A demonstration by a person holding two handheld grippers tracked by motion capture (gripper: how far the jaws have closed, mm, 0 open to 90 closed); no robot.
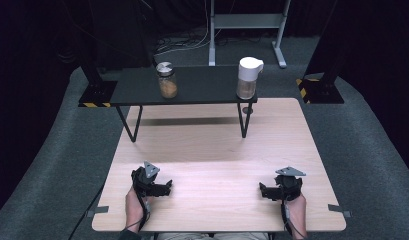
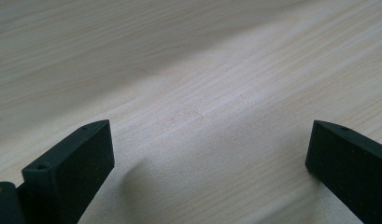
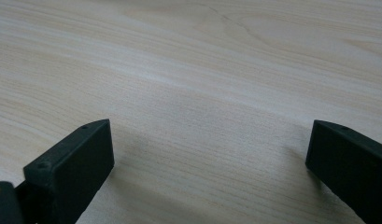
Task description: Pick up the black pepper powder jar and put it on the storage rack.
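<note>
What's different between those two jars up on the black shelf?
The left jar has a flat silvery lid; the right jar has a taller white cap with a spout-like lip. The left jar is shorter and holds an orange-tan filling to about half its height; the right jar is taller, its contents paler. Both stand upright on the black shelf, apart.

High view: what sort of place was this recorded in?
Probably a lab or recording studio, not a home: dark curtains all round, grey carpet, taped stand bases, and a bare wooden table holding a black shelf with two jars.
</note>
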